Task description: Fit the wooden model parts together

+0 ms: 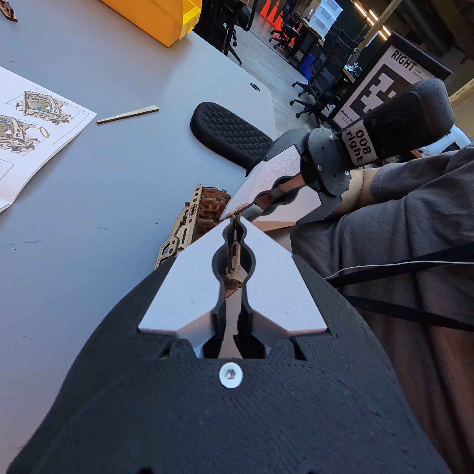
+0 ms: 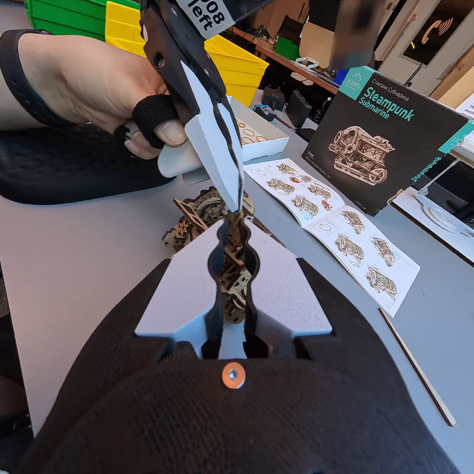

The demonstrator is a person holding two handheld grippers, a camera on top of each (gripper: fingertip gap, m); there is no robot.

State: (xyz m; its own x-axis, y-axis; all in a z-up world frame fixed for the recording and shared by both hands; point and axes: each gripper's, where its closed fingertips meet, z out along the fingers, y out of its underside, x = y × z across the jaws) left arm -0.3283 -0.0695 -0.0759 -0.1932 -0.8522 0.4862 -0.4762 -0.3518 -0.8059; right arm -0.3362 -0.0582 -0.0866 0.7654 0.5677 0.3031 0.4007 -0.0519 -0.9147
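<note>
Two hand-held grippers with black printed bodies and pale grey wedge fingers, tips meeting over the middle of the grey table (image 1: 77, 230).

Left gripper (image 1: 234, 221): fingers drawn nearly together, tips pinching a thin yellowish rubber band (image 2: 237, 214); seen from the right wrist view as a narrow pair of blades (image 2: 237, 202) coming down from above, held by a bare hand (image 2: 89, 84) with black finger loops.

Right gripper (image 2: 232, 225): fingers likewise close, tips on the same yellowish band; whether the pinch is firm, cannot tell. Seen from the left wrist view (image 1: 230, 214) entering from the right, touching the left tips.

Directly beneath both tip pairs: brown-and-tan laser-cut wooden model (image 2: 200, 225), partly assembled, gears and slotted side frame (image 1: 184, 225) visible, resting on the table, partly hidden behind the fingers.

Just behind the model: black quilted wrist rest (image 1: 228, 136), the left forearm lying on it.

Farther out: open white instruction booklet with coloured assembly drawings (image 2: 333, 230), lying flat; thin pale wooden strip (image 1: 128, 115) beside it, apart from the model; shallow white tray holding yellow rubber rings (image 2: 256, 138); upright black-and-teal model box with a printed picture (image 2: 372, 143).

Table's far edge: yellow plastic bins (image 2: 230, 64), green plastic bin (image 2: 66, 18).

Off the table: grey-clad lap of a person (image 1: 397, 243), black office chairs (image 1: 325, 77).
</note>
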